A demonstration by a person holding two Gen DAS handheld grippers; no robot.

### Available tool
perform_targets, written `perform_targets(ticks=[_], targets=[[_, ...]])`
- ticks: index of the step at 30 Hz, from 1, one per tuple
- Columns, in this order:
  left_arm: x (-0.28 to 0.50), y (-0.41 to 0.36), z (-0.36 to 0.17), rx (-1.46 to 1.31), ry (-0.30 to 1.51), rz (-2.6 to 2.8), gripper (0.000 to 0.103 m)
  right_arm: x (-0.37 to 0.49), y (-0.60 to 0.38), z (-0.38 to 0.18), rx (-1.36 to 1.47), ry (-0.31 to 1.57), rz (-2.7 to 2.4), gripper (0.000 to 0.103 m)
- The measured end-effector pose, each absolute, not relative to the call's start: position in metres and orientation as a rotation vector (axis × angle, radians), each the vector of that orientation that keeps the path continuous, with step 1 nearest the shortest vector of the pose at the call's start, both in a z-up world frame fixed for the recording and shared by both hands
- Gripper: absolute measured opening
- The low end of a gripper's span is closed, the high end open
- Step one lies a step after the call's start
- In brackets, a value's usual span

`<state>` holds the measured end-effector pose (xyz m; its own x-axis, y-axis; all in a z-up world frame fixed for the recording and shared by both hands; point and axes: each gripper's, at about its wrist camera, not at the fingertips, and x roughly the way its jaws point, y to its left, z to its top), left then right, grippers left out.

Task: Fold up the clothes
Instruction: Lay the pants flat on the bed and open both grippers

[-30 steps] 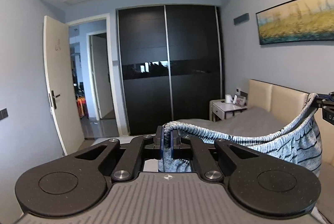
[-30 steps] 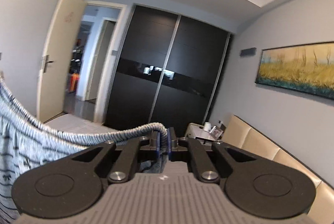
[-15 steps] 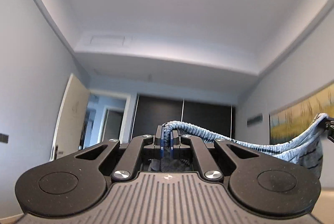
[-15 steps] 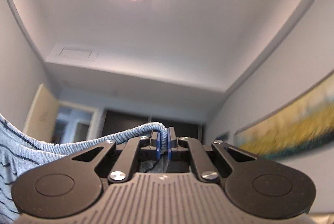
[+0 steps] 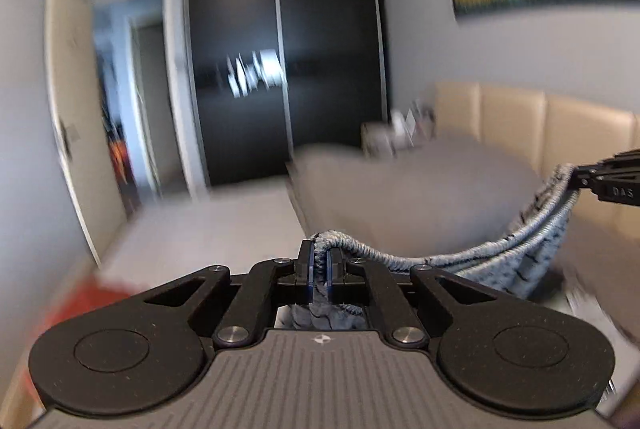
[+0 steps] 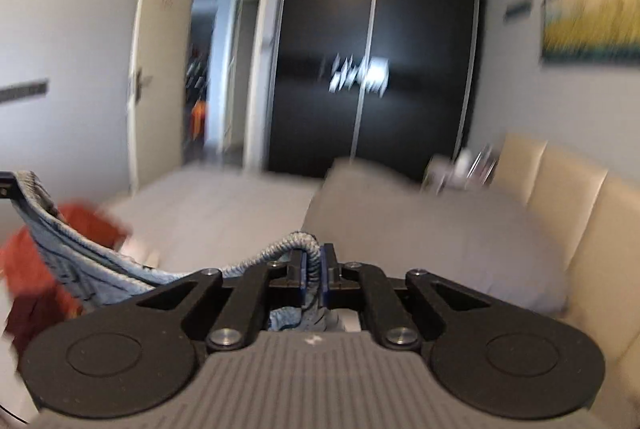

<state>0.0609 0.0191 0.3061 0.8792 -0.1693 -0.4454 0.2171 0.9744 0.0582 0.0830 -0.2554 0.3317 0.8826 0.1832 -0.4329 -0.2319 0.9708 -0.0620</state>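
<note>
Left gripper (image 5: pixel 319 271): jaws closed hard on one end of the ribbed waistband of the blue striped garment (image 5: pixel 520 253), with a short tuft of cloth standing up between the pads. From that grip, waistband running rightward in a shallow sag, then rising to the right gripper (image 5: pixel 576 177) at the far right edge of the left wrist view, likewise clamped on the band. Same span confirmed from the right wrist view: right gripper (image 6: pixel 314 269) pinched shut on the opposite waistband end, blue striped garment (image 6: pixel 68 249) trailing off to the left toward the other gripper's tip at the frame edge. Long axis of the held edge therefore lying side to side between the two grips, roughly level, slack in the middle, neither hand nearer than the other to its own corner. Body of the garment hanging below that line, lower part hidden under the gripper housings; contact with the bed (image 5: pixel 420 189) not determinable. Bed surface spreading ahead of and below both sets of fingers, headboard panels to the right, an orange-red cloth (image 6: pixel 36 269) low at the left. Probable next requirement: lowering of both ends evenly, forward onto the bed, with the band kept taut and parallel to the near edge. Heavy blur throughout; fine detail unreliable.
</note>
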Motion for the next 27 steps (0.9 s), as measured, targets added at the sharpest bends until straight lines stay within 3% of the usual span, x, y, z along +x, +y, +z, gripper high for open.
perform_targets(ticks=[9, 17, 21, 22, 23, 27], targets=[[0.007, 0.036, 0.166, 0.119, 0.803, -0.325, 0.004, 0.029, -0.267, 0.157, -0.035, 0.859, 0.313, 0.008], [-0.039, 0.041, 0.073, 0.141, 1.061, -0.394, 0.005, -0.030, -0.269, 0.056, -0.008, 1.156, 0.378, 0.009], [-0.051, 0.048, 0.066, 0.124, 1.093, -0.411, 0.013, -0.042, -0.270, 0.049, 0.006, 1.215, 0.372, 0.024], [-0.055, 0.051, 0.071, 0.130, 1.092, -0.413, 0.015, -0.045, -0.271, 0.053, 0.000, 1.219, 0.373, 0.038], [-0.060, 0.054, 0.078, 0.137, 1.090, -0.414, 0.017, -0.050, -0.271, 0.059, -0.010, 1.215, 0.377, 0.044], [-0.084, 0.078, 0.112, 0.105, 1.079, -0.403, 0.027, -0.069, -0.278, 0.098, -0.032, 1.177, 0.380, 0.046]])
